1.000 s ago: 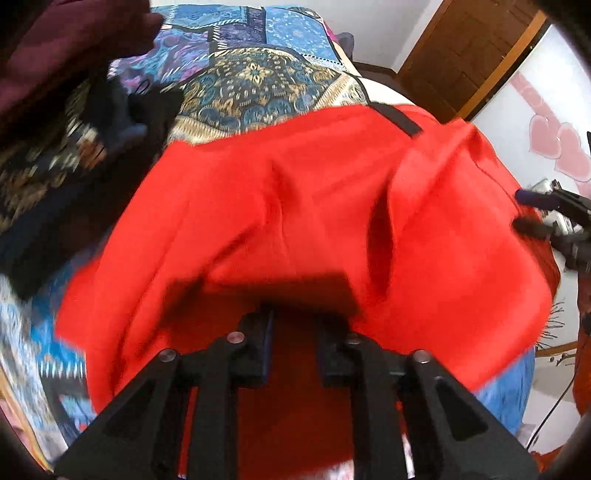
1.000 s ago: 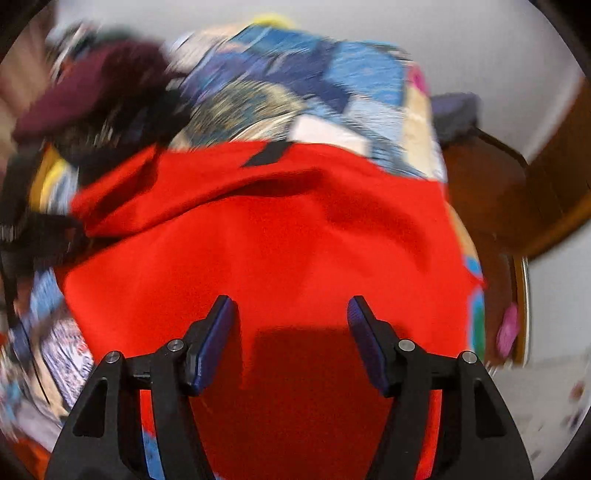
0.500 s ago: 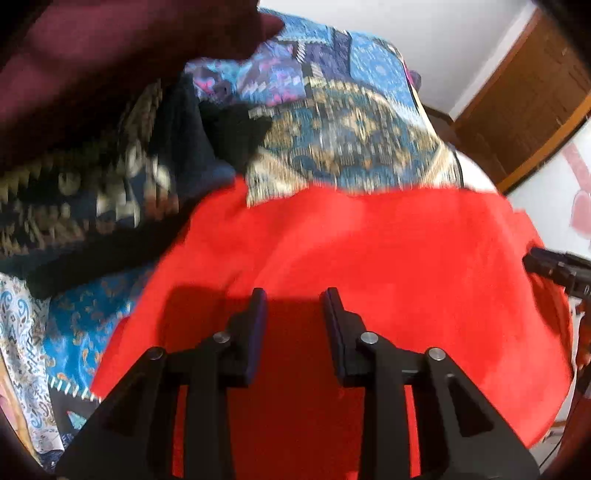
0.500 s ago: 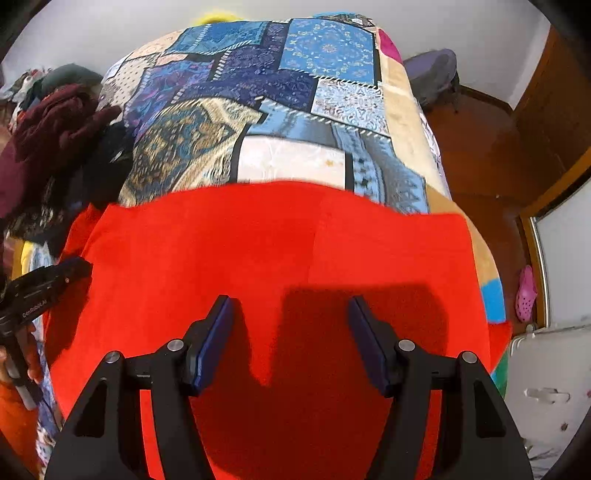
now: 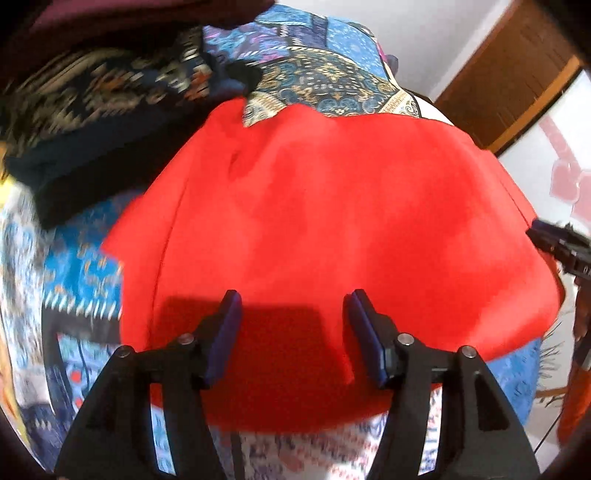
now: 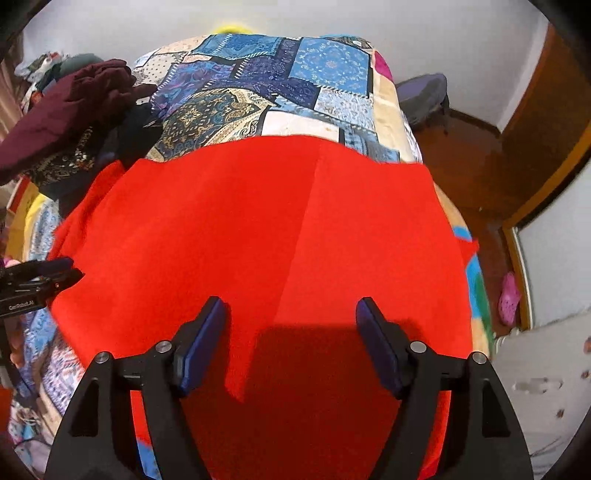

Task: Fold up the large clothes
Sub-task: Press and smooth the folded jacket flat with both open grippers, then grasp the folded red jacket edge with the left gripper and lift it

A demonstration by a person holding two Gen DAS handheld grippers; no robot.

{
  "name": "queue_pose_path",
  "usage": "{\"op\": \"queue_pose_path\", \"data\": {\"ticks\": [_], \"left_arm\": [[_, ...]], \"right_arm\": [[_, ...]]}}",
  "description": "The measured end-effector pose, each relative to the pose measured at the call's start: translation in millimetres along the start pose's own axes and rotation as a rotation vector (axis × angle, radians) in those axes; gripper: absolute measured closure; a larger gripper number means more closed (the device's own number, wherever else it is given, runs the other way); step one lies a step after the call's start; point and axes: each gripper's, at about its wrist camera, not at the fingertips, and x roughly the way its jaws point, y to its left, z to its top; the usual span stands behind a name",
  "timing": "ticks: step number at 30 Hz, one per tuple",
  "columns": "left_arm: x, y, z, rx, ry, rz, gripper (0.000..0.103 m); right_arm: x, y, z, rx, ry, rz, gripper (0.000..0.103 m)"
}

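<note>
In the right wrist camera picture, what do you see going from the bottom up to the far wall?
Right gripper, its jaws opening with nothing pinched → red garment lying flat → patchwork bedspread → white wall.

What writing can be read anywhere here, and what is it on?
"GenRobot.AI", in small white letters, faint enough that the reading is unsure: on the side of the left gripper, seen in the right wrist view.
No other writing shows. The red garment is plain, and the bedspread carries only patterns.
Both grippers' jaws are opening with nothing between them; the right gripper bears no readable text.
</note>
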Motion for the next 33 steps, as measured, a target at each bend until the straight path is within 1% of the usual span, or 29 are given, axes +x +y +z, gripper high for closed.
{"op": "queue_pose_path", "data": {"ticks": [3,5,8,9,10,11,13,14,15,17,19,21,23,25,27,30,31,32,33], "left_arm": [[-14.6,7.8,-11.1,-0.016,-0.013,0.040,0.043],[-25.4,13.9,-17.1,-0.029,-0.027,0.050,0.044],[-46.3,28.4,-25.2,-0.088,-0.068,0.073,0.043],[-54.0,35.5,-28.8,-0.124,-0.087,0.085,0.042],[-57.6,40.1,-29.8,-0.148,-0.097,0.091,0.038],[-63.5,48.6,-32.9,-0.197,-0.117,0.101,0.033],[-71.4,64.7,-39.2,-0.293,-0.148,0.094,0.028],[-72.8,69.7,-42.0,-0.322,-0.151,0.085,0.028],[-74.1,79.7,-46.2,-0.381,-0.152,0.058,0.028],[-72.7,89.9,-50.6,-0.450,-0.150,0.014,0.028],[-66.1,100.0,-56.5,-0.530,-0.134,-0.053,0.027],[-51.9,107.8,-62.2,-0.599,-0.086,-0.143,0.027],[-37.7,110.9,-66.0,-0.653,-0.051,-0.210,0.027],[-26.5,110.9,-69.3,-0.691,-0.025,-0.263,0.027],[-10.2,109.2,-70.4,-0.741,0.004,-0.342,0.027],[5.5,103.8,-65.9,-0.784,0.024,-0.426,0.027],[9.1,102.1,-63.6,-0.789,0.027,-0.440,0.027],[15.2,98.8,-60.0,-0.794,0.030,-0.461,0.027],[20.0,95.8,-55.8,-0.798,0.027,-0.462,0.026]], "right_arm": [[-9.1,2.8,-8.7,0.004,-0.007,-0.001,0.033],[-16.3,6.3,-13.2,0.007,-0.014,0.006,0.033],[-29.5,15.1,-16.3,-0.012,-0.046,0.010,0.033],[-32.2,17.3,-16.2,-0.018,-0.056,0.011,0.033],[-38.3,22.5,-15.4,-0.025,-0.076,0.011,0.033],[-40.9,25.2,-15.2,-0.025,-0.088,0.013,0.033],[-50.1,35.4,-12.3,-0.020,-0.133,0.026,0.033],[-53.2,39.9,-10.6,-0.019,-0.152,0.035,0.033],[-54.7,45.1,-9.5,-0.020,-0.166,0.045,0.033],[-54.7,53.3,-7.7,-0.024,-0.179,0.058,0.033],[-50.2,64.4,-6.1,-0.039,-0.181,0.053,0.033],[-43.6,74.2,-5.1,-0.065,-0.176,0.033,0.033],[-34.4,83.1,-4.7,-0.096,-0.165,0.005,0.033],[-21.8,89.5,-5.1,-0.121,-0.144,-0.027,0.033],[-9.9,90.7,-6.4,-0.134,-0.118,-0.048,0.033],[5.1,87.0,-9.3,-0.129,-0.084,-0.041,0.033],[6.5,85.0,-10.8,-0.121,-0.083,-0.033,0.031],[7.1,82.1,-12.0,-0.110,-0.092,-0.025,0.026],[6.5,82.0,-12.9,-0.103,-0.097,-0.025,0.024]]}}
